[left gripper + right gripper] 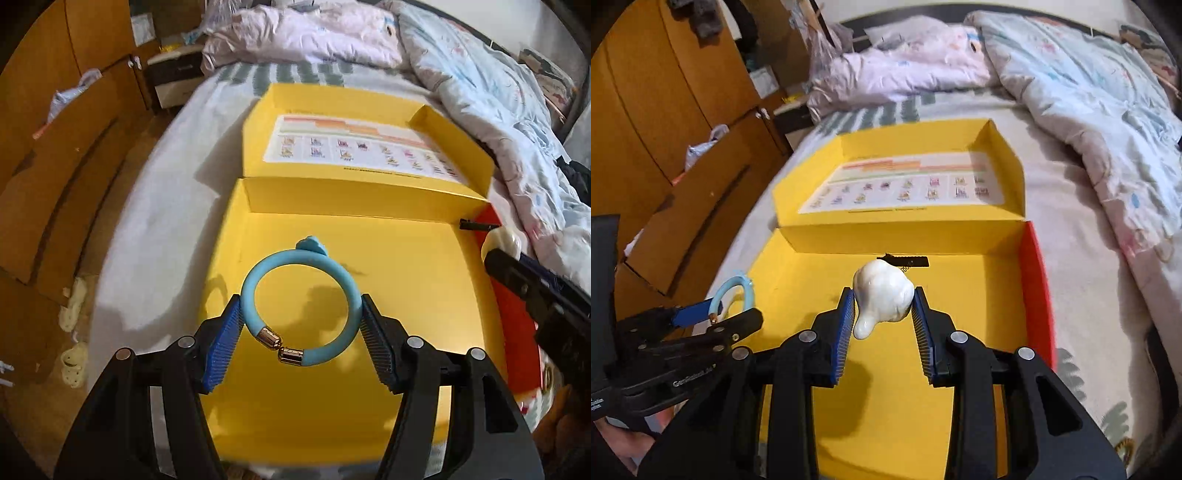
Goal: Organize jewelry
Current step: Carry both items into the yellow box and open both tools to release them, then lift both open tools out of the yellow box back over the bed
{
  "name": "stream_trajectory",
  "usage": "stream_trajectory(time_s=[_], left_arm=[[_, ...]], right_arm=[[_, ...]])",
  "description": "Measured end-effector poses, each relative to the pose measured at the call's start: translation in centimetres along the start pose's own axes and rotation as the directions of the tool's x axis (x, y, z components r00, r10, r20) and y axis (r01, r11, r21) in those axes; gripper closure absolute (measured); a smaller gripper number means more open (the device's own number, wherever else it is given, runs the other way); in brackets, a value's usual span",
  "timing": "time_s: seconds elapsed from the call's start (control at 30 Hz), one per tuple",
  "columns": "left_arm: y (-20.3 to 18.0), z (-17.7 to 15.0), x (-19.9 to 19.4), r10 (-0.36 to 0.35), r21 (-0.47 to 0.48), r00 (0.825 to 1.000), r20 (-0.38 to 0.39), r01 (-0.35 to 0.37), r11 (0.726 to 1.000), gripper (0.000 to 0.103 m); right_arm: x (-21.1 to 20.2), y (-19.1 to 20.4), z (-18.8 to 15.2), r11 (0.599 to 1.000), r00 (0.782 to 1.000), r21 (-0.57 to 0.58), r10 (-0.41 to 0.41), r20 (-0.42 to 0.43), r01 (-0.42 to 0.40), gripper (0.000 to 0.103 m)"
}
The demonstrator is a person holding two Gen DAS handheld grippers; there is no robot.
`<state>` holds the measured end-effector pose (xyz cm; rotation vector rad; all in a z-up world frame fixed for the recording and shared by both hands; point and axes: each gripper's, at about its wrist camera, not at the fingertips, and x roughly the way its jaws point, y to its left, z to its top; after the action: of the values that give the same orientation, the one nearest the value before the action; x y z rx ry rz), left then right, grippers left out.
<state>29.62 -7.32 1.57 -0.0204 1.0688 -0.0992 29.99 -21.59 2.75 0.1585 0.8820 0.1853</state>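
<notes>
**A:** Why do you have the left tool (301, 321) spread that far?

**B:** You're spanning the blue bracelet (301, 302) across its full ring, one pad on each outer side, so the tool has to stand wide. Gripped like that the ring hangs flat above the yellow box (332, 369), with its gold-capped ends (282, 345) facing you and its small blue charm on the far side.

**A:** And your right tool (882, 314)?

**B:** Narrower, because it's clamped on a white glossy piece (882, 297), lumpy and smooth. A thing that slick could slip, I'd judge, so you've pinched it at its widest part and let the tail droop.

**A:** Why both over the box?

**B:** It lies open on the bed (1089, 277), lid (905, 166) folded back, and seems to be where the jewelry goes. A black clip (905, 261) already rests against the back wall, so you'd likely set these down apart from it.
</notes>
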Motion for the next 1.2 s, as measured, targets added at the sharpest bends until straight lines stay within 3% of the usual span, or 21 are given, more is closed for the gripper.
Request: stream_trajectory(time_s=[0.23,0.6,0.93,1.13,1.2], left_arm=[[-0.5,2.2,5.3,-0.032,-0.012,0.997,-0.076,0.031,0.999,0.040],[-1.2,2.9,9.5,-0.044,-0.013,0.986,-0.162,0.042,0.999,0.040],[-0.6,3.0,8.7,-0.019,-0.026,0.988,-0.156,0.016,1.000,0.035],[0.5,3.4,4.0,-0.014,-0.049,0.995,-0.102,0.009,0.999,0.027],[1.1,3.4,1.8,-0.003,-0.047,0.997,-0.078,-0.001,0.999,0.026]], right_arm=[[4.4,-1.3,0.9,0.998,0.995,-0.027,-0.061,-0.084,0.059,0.070],[7.8,-3.3,1.7,0.999,0.987,0.026,-0.042,-0.157,0.046,0.070],[7.0,-1.5,2.0,0.995,0.987,-0.036,-0.099,-0.125,0.096,0.060],[2.3,-2.1,2.6,0.996,0.994,-0.012,-0.092,-0.056,0.091,0.058],[-0.3,-2.3,2.2,0.997,0.997,0.003,-0.077,-0.017,0.077,0.051]])
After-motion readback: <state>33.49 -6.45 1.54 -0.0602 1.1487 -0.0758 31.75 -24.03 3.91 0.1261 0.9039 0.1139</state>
